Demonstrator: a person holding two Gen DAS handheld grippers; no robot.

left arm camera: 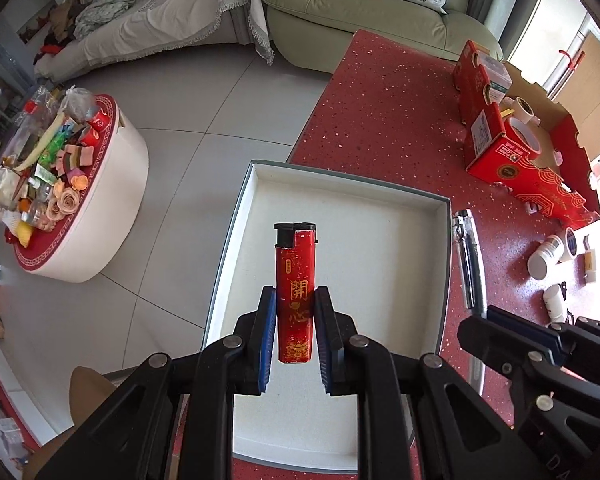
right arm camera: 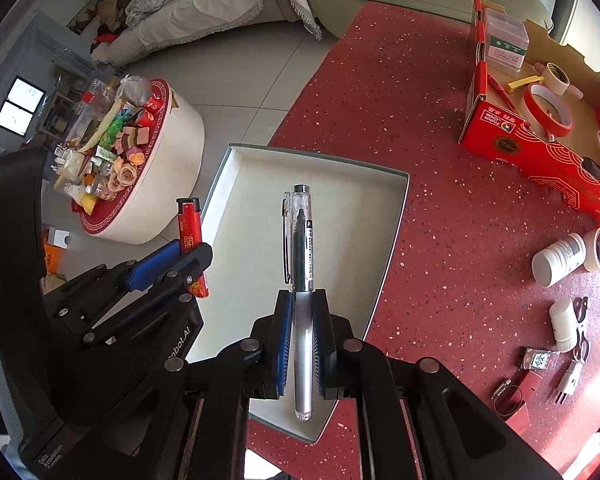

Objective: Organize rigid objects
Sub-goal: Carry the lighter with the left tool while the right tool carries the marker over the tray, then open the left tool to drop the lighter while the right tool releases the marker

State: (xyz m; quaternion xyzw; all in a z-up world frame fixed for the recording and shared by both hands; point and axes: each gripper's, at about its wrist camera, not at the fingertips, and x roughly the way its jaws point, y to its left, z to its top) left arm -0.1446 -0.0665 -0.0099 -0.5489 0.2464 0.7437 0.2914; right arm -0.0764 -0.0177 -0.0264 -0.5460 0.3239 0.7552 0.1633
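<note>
Right now I have the red lighter pinched tight in my left gripper, up above the white tray. My right gripper squeezes the clear pen over the same tray. Nothing lies in the tray yet, so I think the sorting has only begun. Both things still need setting down inside. Out on the red table wait little white bottles, and tape rolls sit in a red box
</note>
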